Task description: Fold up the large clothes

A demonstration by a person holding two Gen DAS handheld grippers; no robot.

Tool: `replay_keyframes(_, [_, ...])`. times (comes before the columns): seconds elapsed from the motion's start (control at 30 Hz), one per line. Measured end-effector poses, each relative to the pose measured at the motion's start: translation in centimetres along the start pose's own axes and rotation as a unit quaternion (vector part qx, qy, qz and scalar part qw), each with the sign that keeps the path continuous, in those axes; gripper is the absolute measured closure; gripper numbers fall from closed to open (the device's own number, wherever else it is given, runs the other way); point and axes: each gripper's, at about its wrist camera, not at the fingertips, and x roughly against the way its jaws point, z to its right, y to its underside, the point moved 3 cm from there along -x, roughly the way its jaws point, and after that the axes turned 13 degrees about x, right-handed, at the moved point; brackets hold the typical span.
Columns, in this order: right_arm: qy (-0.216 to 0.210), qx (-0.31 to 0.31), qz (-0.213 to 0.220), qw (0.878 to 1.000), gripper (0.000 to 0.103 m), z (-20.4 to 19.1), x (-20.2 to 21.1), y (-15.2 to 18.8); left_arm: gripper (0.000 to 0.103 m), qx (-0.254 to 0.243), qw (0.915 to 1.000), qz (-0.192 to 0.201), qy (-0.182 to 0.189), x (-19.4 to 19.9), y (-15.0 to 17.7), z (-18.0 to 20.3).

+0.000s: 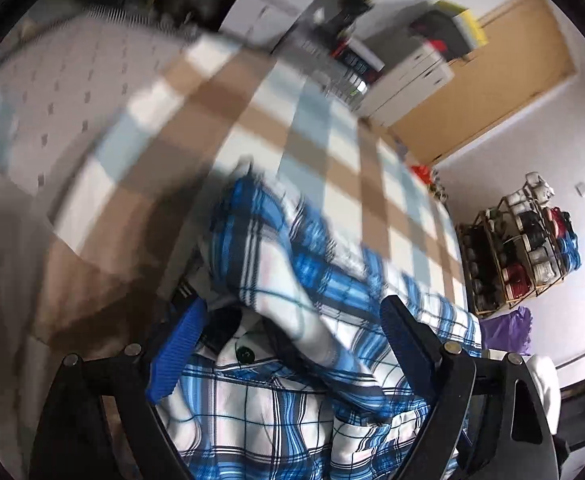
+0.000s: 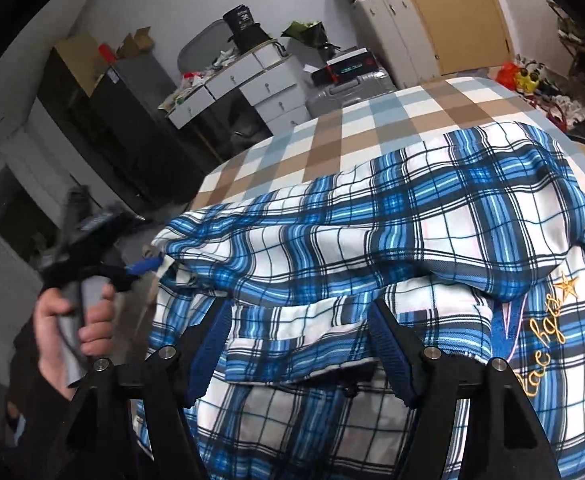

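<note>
Shirt (image 2: 372, 216) lies bunched on the bed (image 2: 332, 136); left gripper (image 1: 292, 344) and right gripper (image 2: 300, 340) both gape above it, gripping nothing.

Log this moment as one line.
left gripper: open | right gripper: open | blue-and-white plaid shirt: folded over, on checked bedspread

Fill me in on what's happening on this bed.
A person is folding a blue plaid shirt on a checked bedspread, with a handheld gripper in each hand. Both the left gripper and the right gripper stand open over the shirt, their pads not pressing on the cloth. The shirt lies bunched, with a layer folded over. The left hand shows at the side in the right wrist view.
</note>
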Motion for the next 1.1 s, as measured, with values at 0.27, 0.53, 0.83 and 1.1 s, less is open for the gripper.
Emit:
replay_keyframes(0.27, [0.024, -0.003, -0.026, 0.999, 0.031, 1.2, -1.3, 1.1, 0.102, 0.024, 0.9991, -0.035, -0.002, -0.7, 2.0, -1.9])
replay_keyframes(0.53, [0.044, -0.060, -0.071, 0.995, 0.031, 4.4, -2.4, 2.1, 0.101, -0.074, 0.9929, -0.014, -0.092, -1.0, 4.4, -1.5])
replay_keyframes(0.83, [0.066, -0.041, -0.052, 0.996, 0.031, 3.8, -0.7, 1.6, 0.074, -0.116, 0.9857, 0.111, -0.052, 9.1, 3.9, 1.3])
replay_keyframes(1.1, [0.074, -0.033, -0.038, 0.996, 0.030, 4.3, 0.0, 1.2, 0.014, -0.259, 0.9514, 0.126, -0.108, 4.2, 1.3, 7.9])
